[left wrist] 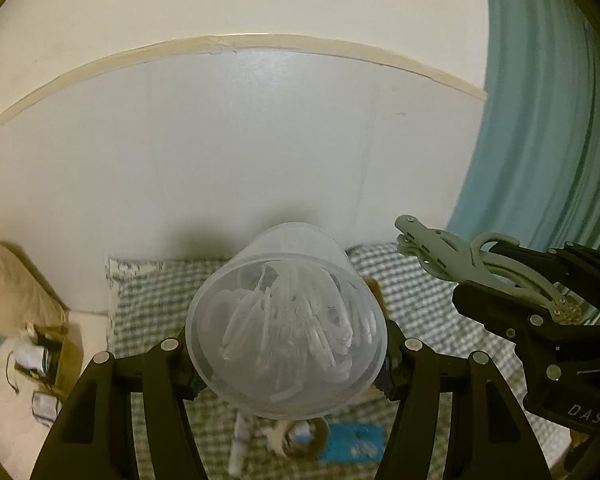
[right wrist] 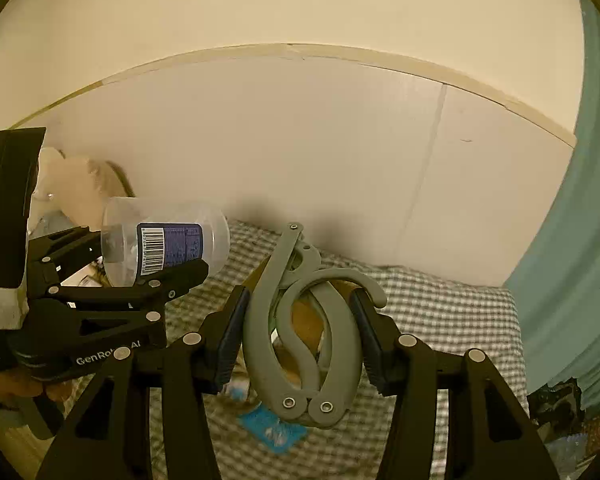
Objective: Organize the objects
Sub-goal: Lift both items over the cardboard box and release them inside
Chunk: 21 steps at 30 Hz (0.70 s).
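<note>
My left gripper [left wrist: 286, 354] is shut on a clear plastic jar [left wrist: 286, 320] with white sticks inside, held above a checked bed; the jar's open mouth faces the camera. In the right wrist view the same jar [right wrist: 164, 246] shows a blue barcode label, held at the left by the left gripper [right wrist: 156, 276]. My right gripper [right wrist: 300, 340] is shut on a grey folded plastic hanger [right wrist: 300, 344], held upright above the bed. In the left wrist view the hanger [left wrist: 440, 254] and the right gripper [left wrist: 512, 300] are to the right of the jar.
A checked grey-white bedcover [right wrist: 440, 312] lies below. On it are a blue packet [left wrist: 350, 442], a tape roll [left wrist: 300, 438] and a white tube [left wrist: 240, 446]. A white wall panel [left wrist: 260, 140] stands behind, a teal curtain [left wrist: 548, 120] at right, clutter at left [left wrist: 32, 356].
</note>
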Each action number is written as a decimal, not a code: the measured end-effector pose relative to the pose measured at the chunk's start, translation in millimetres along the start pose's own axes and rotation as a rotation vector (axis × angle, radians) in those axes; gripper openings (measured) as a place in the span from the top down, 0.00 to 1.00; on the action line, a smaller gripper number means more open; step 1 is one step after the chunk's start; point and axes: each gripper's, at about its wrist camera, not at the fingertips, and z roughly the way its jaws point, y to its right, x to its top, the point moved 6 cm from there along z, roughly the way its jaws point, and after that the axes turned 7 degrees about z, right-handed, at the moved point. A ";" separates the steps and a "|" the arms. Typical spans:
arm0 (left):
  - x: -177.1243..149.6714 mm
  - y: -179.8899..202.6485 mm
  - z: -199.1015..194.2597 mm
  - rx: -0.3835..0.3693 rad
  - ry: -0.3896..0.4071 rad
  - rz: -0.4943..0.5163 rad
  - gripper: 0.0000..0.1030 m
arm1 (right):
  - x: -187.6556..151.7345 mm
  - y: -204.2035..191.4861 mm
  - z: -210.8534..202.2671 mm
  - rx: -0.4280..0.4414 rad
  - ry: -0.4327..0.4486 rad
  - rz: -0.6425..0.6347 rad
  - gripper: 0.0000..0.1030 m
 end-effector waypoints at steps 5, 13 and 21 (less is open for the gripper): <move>8.6 -8.5 50.6 -0.009 0.000 -0.006 0.38 | 14.1 14.4 47.8 0.000 -0.010 0.038 0.50; -30.3 4.5 136.5 -0.037 -0.055 0.065 0.38 | -21.5 47.9 147.3 -0.004 -0.137 0.137 0.50; -69.3 8.1 191.5 -0.060 -0.135 0.069 0.38 | -66.5 63.9 210.1 -0.018 -0.248 0.177 0.50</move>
